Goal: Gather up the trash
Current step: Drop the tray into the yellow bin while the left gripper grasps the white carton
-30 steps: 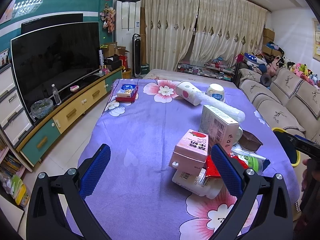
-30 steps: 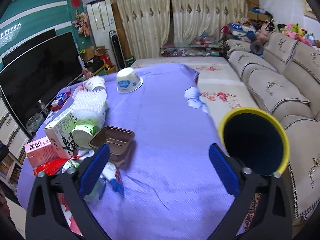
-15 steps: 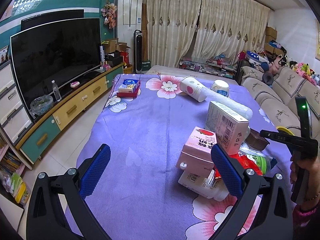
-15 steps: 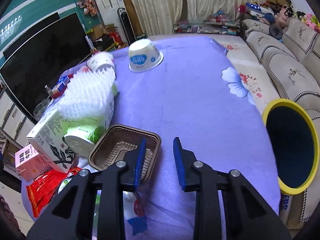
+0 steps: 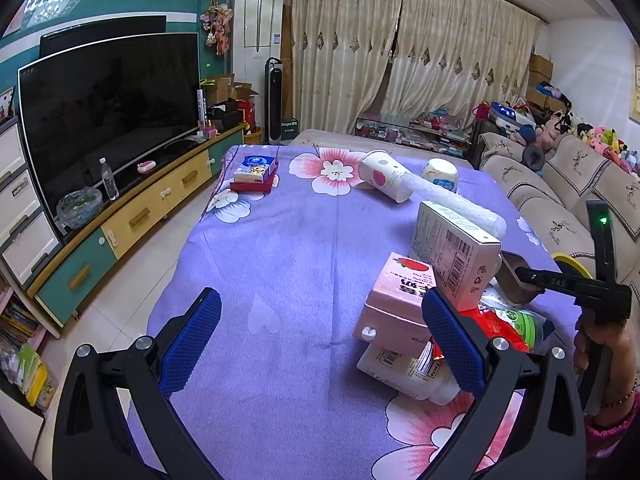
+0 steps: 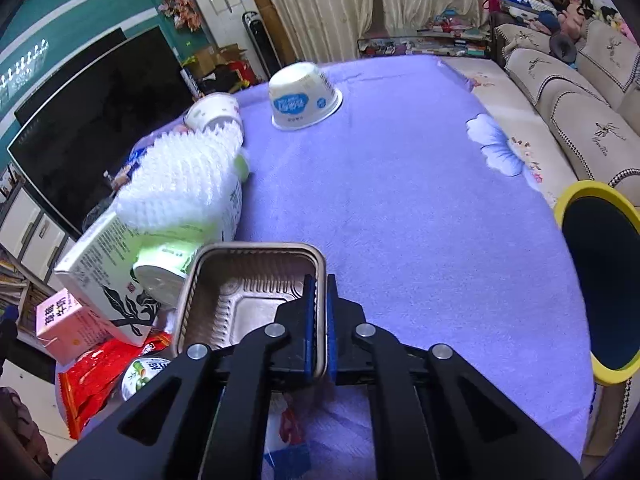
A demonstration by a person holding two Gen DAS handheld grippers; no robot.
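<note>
Change: a second ago my right claw (image 6: 318, 320) stood wide apart over the counter (image 6: 400, 200); now it's clamped on the brown tray's (image 6: 248, 280) near wall.
Meaning: I judge the tray ready to lift to the yellow-rimmed bin (image 6: 600, 280).
Left claw (image 5: 320, 344): apart, holding nothing.
Count: one tray, two cartons, three cups.

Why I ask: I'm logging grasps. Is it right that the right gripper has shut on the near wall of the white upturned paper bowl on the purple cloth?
Not the bowl. The right wrist view shows the right gripper shut on the near wall of the brown ribbed plastic tray. The white upturned paper bowl stands untouched farther back on the purple cloth.
</note>
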